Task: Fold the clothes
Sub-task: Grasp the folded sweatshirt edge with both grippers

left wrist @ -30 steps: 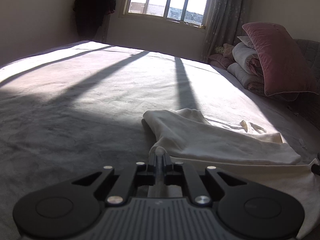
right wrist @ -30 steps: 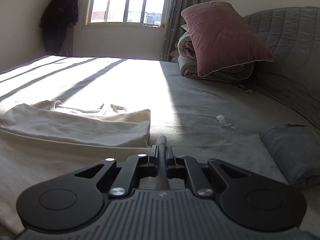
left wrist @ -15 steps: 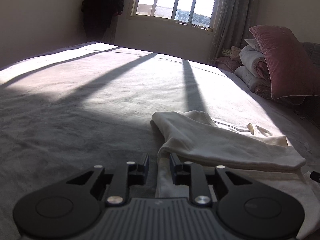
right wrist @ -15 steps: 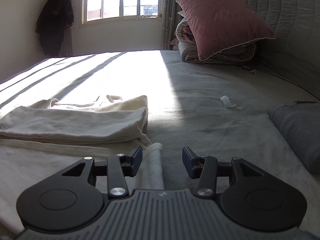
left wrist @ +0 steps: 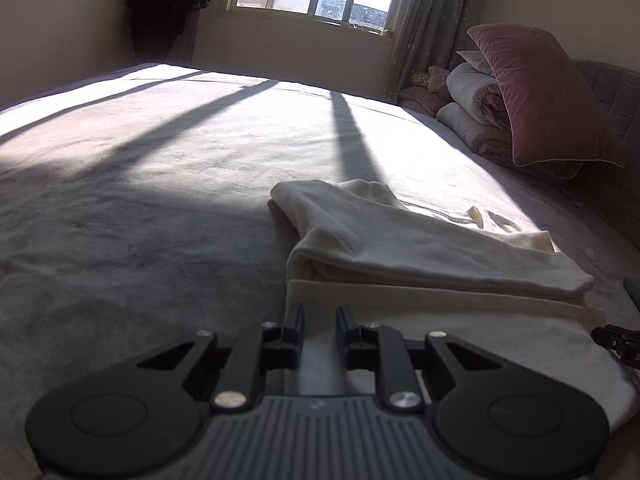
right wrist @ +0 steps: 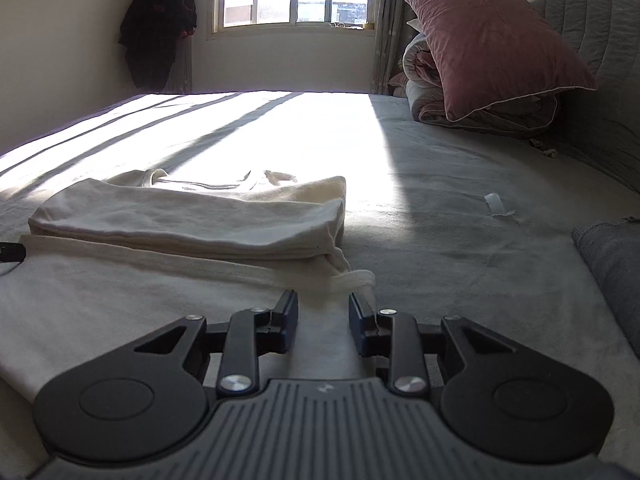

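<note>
On the sunlit grey bed the cream garment lies partly folded at twelve o'clock of both grippers. Its near hem, pinched a second ago, now lies released: the fold is laid. Left gripper and right gripper tilt downward, fingers narrowly parted after closing slightly, gripping nothing.

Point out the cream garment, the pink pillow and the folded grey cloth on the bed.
cream garment [right wrist: 180, 220]: right wrist view, on the top folded layer.
pink pillow [right wrist: 492, 36]: right wrist view, on the middle of its velvet face.
folded grey cloth [right wrist: 612, 256]: right wrist view, on its upper surface at the right edge.
</note>
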### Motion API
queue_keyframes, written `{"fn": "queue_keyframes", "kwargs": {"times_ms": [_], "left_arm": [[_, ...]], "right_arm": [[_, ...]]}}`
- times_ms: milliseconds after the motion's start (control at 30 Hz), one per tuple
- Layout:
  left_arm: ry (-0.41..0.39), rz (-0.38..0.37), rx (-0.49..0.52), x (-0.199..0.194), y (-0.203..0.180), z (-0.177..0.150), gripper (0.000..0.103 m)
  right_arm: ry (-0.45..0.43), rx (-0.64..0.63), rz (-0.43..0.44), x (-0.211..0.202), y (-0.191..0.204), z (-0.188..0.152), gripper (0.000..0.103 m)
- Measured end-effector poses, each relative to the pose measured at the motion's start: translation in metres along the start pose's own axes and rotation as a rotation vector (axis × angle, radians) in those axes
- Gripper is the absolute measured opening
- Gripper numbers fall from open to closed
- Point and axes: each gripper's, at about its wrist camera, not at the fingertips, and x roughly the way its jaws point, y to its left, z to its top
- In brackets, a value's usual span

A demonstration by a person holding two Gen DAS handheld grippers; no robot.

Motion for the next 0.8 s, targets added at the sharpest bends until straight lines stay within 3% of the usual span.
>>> {"fn": "queue_keyframes", "kwargs": {"times_ms": [100, 300, 433, 567, 667, 733, 800], "left_arm": [[0.012, -0.006, 0.009, -0.001, -0.001, 0.002, 0.017], [-0.013, -0.077, -0.095, -0.025, 0.009, 0.009, 0.024], [-0.031, -0.193, -0.002, -0.042, -0.003, 0.003, 0.024], [0.010, -0.286, 0.103, -0.050, -0.012, -0.009, 0.024], [0.077, -0.304, 0.152, -0.050, -0.005, -0.021, 0.024], [0.104, -0.277, 0.184, -0.051, 0.003, -0.028, 0.024], [0.104, -0.289, 0.168, -0.056, 0.017, -0.030, 0.024]], "right_arm": [[0.013, 0.011, 0.001, 0.002, -0.002, 0.000, 0.028], [-0.014, 0.043, 0.011, -0.016, 0.001, 0.004, 0.031], [-0.038, 0.050, 0.105, -0.037, 0.016, 0.002, 0.036], [-0.032, -0.064, 0.213, -0.053, 0.046, -0.009, 0.039], [-0.010, -0.188, 0.225, -0.057, 0.061, -0.022, 0.039], [-0.010, -0.259, 0.206, -0.059, 0.065, -0.032, 0.039], [-0.010, -0.253, 0.198, -0.061, 0.056, -0.037, 0.039]]}}
